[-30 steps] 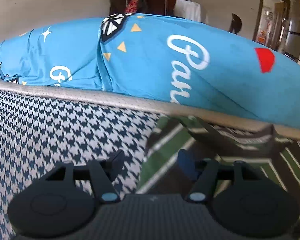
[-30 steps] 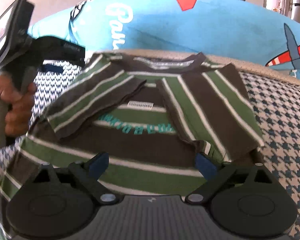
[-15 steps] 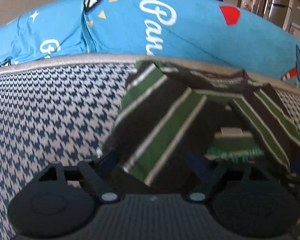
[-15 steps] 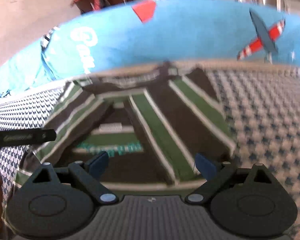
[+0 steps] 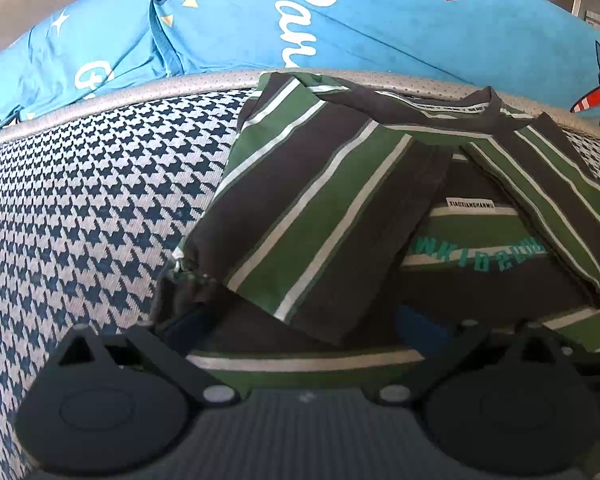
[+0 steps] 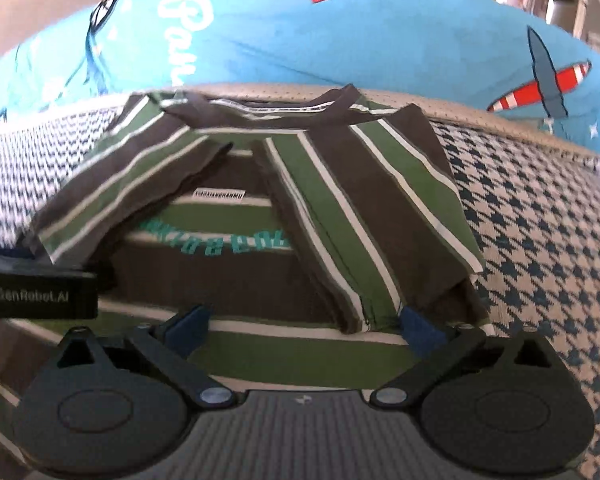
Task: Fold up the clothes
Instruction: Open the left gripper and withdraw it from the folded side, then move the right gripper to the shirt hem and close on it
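Both grippers, left gripper [image 5: 300,328] and right gripper [image 6: 304,324], hover spread and empty over the near hem of the striped shirt [image 5: 340,208], whose collar lies against the mattress's [image 5: 80,200] far edge.

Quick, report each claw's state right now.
Left claw: open, holding nothing, poised over the striped shirt.
Right claw: open, holding nothing, over the same shirt's lower part.

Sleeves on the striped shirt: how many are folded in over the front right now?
2. The left sleeve lies across the shirt's left side; the right sleeve lies across its right side, beside the printed lettering.
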`<state>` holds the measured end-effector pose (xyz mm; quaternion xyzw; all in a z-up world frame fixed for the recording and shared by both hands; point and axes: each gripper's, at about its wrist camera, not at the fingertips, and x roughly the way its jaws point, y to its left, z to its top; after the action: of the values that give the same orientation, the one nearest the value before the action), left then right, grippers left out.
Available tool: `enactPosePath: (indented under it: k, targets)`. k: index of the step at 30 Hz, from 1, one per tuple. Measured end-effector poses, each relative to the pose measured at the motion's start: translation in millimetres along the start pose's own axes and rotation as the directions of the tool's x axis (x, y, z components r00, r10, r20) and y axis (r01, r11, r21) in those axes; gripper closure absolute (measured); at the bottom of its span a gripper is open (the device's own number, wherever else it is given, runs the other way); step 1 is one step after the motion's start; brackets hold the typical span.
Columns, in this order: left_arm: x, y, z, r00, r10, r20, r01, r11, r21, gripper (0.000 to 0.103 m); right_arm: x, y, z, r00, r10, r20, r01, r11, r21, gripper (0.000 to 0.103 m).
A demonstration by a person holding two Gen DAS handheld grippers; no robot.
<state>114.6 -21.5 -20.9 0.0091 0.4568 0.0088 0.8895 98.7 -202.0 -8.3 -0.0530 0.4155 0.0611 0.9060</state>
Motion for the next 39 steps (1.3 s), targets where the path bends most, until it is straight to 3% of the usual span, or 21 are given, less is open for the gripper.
enactPosePath:
  k: [8,15,20,27,32,39]
  targets:
    - [-1.3,1.0,3.4,1.000,0.000,-0.007,0.000,1.000,0.001,0.000,2.0,5.6,-1.5,0.999,-0.028,0.016,0.028,0.999,-0.018,0.000]
    - [-25.2,10.7,-17.3,1.000,0.018,-0.011,-0.018,0.999,-0.041,0.000,-2.2,4.1,-2.4,1.000,-0.021,0.019,0.021,0.999,-0.025,0.000]
    - [-42.0,21.0,-32.7,1.000,0.020,-0.019,-0.021,0.997,-0.078,0.000,-22.6,-5.9,-8.7,0.999,0.011,0.041,-0.010,1.000,-0.020,0.000]
    - [-57.4,27.8,-47.3,0.999,0.026,-0.022,-0.028,0.995,-0.097,0.000,-61.9,-42.1,-18.0,0.994,-0.014,0.105,0.011,1.000,0.024,0.000]
    - [-58.1,28.8,-47.0,0.999,0.024,-0.023,-0.027,0.994,-0.103,0.000,-77.0,-76.6,-24.6,0.995,-0.020,0.098,0.008,0.991,0.130,0.019]
    - [-55.1,28.9,-44.8,0.999,0.009,-0.036,-0.013,0.993,-0.119,0.000,-78.8,-114.8,-23.8,0.994,-0.009,0.107,-0.023,0.956,0.291,0.035]
